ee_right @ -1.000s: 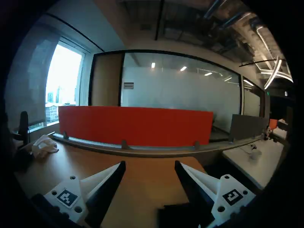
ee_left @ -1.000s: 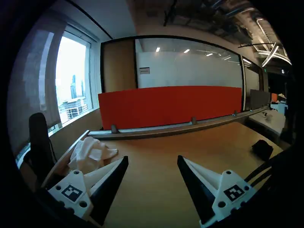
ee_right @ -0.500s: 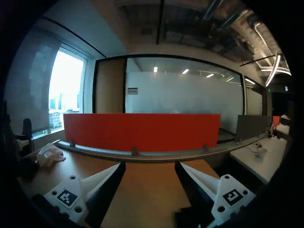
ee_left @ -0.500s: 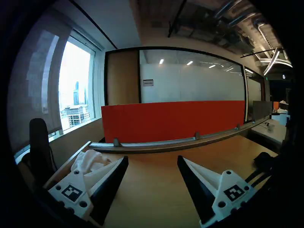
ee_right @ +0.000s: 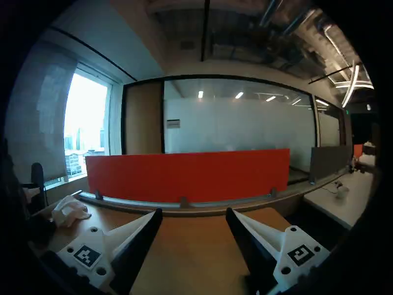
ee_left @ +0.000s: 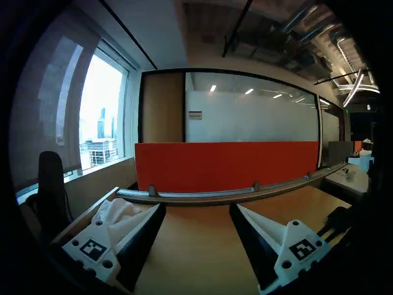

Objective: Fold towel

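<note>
An office room is showing a wooden bench (ee_left: 196,246) running up to a red divider (ee_left: 226,164), with both tongs hanging open over it.
The left tongs (ee_left: 196,206) are pointing toward the red divider with their fingers spread wide, released and grasping nothing. The right tongs (ee_right: 193,211) are also facing the divider, spread apart and empty. The white towel (ee_left: 115,211) is lying crumpled on the bench in front of the left end of the red divider, on the side of the window (ee_left: 100,123). In the left gripper view, one finger is partly covering it. In the right gripper view, it is sitting well apart from the right tongs.
</note>
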A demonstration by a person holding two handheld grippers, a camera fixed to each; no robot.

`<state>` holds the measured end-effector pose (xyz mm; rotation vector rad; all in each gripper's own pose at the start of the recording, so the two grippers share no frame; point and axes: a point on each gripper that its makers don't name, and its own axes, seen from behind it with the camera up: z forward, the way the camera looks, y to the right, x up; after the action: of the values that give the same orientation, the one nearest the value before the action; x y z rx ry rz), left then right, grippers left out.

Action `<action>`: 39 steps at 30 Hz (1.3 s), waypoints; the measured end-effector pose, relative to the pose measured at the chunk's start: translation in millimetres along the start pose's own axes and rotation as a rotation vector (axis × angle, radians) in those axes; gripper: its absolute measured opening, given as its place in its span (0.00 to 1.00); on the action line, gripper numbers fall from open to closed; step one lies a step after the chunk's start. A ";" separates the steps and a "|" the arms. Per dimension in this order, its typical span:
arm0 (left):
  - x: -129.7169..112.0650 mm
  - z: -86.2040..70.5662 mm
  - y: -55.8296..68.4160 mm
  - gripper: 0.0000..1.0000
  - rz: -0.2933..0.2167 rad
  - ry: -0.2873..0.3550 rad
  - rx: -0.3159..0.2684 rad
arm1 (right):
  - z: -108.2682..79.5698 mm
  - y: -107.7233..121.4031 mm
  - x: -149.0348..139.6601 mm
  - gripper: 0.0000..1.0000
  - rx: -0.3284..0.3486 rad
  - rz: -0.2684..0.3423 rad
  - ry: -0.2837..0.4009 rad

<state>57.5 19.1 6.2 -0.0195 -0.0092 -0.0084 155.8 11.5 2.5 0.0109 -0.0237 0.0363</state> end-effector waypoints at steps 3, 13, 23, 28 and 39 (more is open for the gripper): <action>-1.3 -0.2 -0.7 0.96 0.000 0.003 0.003 | -1.0 -0.5 2.6 1.00 -0.002 -0.005 0.000; -11.2 -2.2 -3.7 0.96 -0.033 0.008 0.016 | -3.7 -4.2 7.3 1.00 -0.009 -0.030 -0.002; -28.4 2.8 -5.6 0.96 -0.034 0.040 0.006 | -5.5 -15.2 7.7 1.00 -0.017 -0.056 0.001; -48.5 7.8 -8.2 0.95 -0.044 0.051 0.004 | -5.1 -20.5 1.6 1.00 -0.024 -0.043 0.002; -103.3 15.9 -14.6 0.96 -0.042 0.071 0.010 | 2.6 -30.1 -14.4 1.00 -0.023 -0.027 0.020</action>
<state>-46.1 5.6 21.4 -0.0090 0.0611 -0.0510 142.4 -19.1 4.5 -0.0118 -0.0037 0.0091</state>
